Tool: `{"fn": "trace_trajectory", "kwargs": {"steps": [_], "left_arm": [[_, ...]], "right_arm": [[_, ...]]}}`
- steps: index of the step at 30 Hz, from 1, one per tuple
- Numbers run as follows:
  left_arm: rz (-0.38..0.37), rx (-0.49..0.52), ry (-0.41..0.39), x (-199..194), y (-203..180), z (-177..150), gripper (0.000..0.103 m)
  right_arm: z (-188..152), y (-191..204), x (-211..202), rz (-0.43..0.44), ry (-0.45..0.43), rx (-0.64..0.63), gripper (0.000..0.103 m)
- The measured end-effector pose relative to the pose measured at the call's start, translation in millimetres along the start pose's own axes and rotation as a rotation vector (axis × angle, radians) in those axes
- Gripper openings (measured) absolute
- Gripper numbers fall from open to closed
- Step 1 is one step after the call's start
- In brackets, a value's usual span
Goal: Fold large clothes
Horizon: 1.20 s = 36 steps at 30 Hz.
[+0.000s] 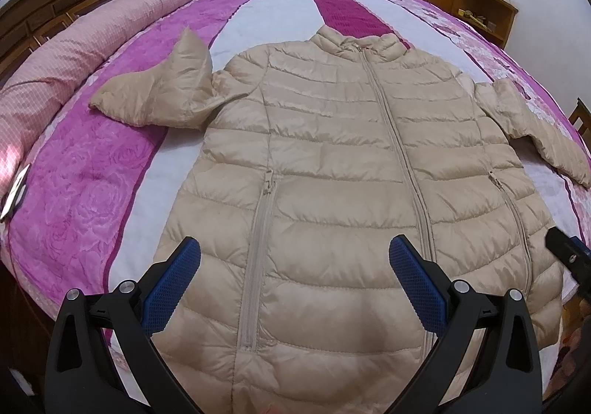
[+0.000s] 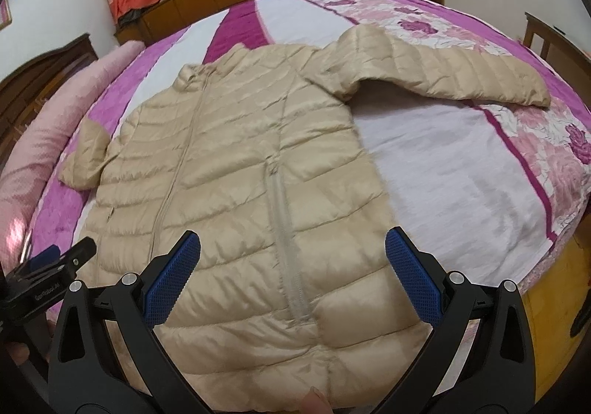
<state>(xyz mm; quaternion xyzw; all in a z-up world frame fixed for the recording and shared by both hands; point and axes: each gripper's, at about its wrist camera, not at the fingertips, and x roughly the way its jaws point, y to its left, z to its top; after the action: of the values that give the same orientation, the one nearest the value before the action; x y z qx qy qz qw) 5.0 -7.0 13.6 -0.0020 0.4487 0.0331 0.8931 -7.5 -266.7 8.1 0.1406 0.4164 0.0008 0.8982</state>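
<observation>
Bedspread [image 2: 443, 170] bare R of jacket [image 2: 229, 162], rolled quilt [image 1: 55, 81] blocks L edge

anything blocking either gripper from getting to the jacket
Nothing visible does. The beige jacket lies flat and zipped on the bedspread, with nothing on top of it. The left gripper and right gripper both hover open right over its lower part.
</observation>
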Motion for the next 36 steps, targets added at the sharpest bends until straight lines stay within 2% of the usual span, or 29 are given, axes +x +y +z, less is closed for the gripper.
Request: {"fn": "trace_trajectory", "kwargs": {"steps": [5, 15, 22, 25, 30, 36], "left_arm": [[-0.002, 0.004, -0.013, -3, -2, 12, 0.098], [-0.025, 0.017, 0.001, 3, -12, 32, 0.098], [-0.023, 0.009, 0.032, 14, -17, 40, 0.098], [-0.014, 0.008, 0.045, 19, -18, 42, 0.098], [0.006, 0.0, 0.079, 31, -17, 43, 0.098], [0.011, -0.004, 0.126, 46, -21, 41, 0.098]], "right_arm": [[19, -37, -11, 0.041, -0.037, 0.107, 0.1], [61, -134, -27, -0.065, -0.166, 0.262, 0.099], [87, -225, -13, -0.086, -0.244, 0.5, 0.099], [101, -251, -5, -0.112, -0.25, 0.548, 0.099], [123, -272, 15, -0.167, -0.239, 0.531, 0.099], [134, -296, 56, -0.211, -0.161, 0.561, 0.099]]}}
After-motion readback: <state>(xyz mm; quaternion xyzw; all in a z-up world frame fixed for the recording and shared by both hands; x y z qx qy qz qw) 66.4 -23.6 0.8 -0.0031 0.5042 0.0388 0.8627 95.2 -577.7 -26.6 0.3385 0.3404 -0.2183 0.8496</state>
